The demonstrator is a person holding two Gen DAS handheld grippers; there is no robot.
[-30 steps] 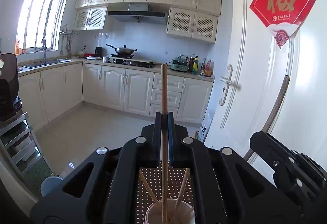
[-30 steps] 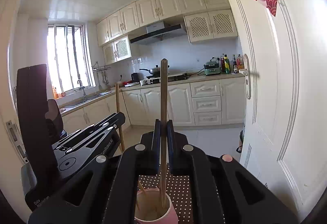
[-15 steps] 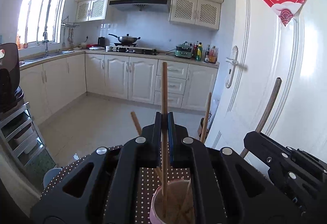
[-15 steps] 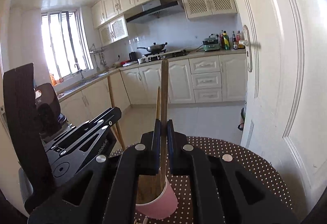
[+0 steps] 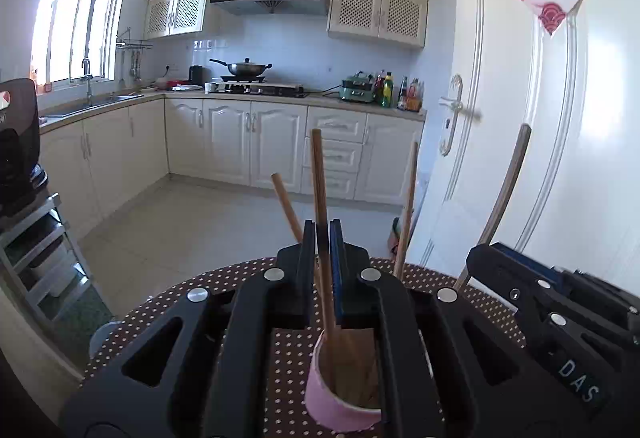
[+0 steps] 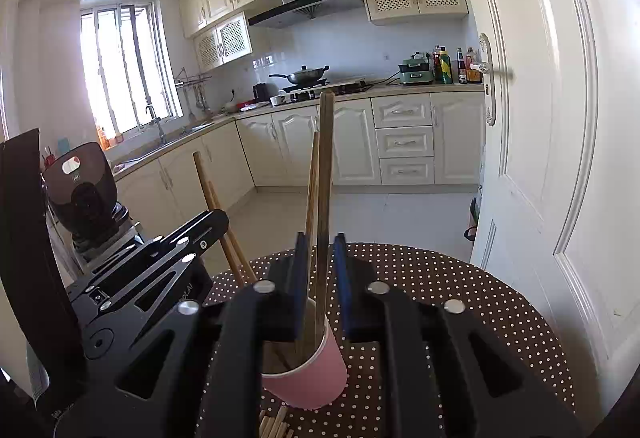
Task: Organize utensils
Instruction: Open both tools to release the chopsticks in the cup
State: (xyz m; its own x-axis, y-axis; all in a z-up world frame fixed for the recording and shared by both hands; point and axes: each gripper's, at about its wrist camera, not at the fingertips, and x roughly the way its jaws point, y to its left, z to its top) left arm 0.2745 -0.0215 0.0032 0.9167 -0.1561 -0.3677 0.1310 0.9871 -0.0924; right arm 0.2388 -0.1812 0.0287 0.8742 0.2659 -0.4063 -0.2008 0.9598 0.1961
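A pink cup (image 5: 340, 394) stands on the round brown polka-dot table (image 5: 192, 314); it also shows in the right wrist view (image 6: 308, 378). Several wooden chopsticks stand in it. My left gripper (image 5: 322, 238) is just above the cup, with its jaws slightly parted around an upright chopstick (image 5: 320, 198) whose tip is in the cup. My right gripper (image 6: 320, 250) is open, and a darker chopstick (image 6: 325, 178) stands loose between its jaws with its tip in the cup. Each gripper shows at the side of the other's view.
More loose chopsticks (image 6: 274, 426) lie on the table in front of the cup. A white door (image 6: 560, 158) is close on the right. A metal rack with a black appliance (image 6: 84, 194) stands at the left. Kitchen cabinets (image 5: 240, 142) are far behind.
Both grippers came down with their chopsticks into the cup. The right jaws opened and let go of the dark chopstick. The left jaws eased apart slightly.
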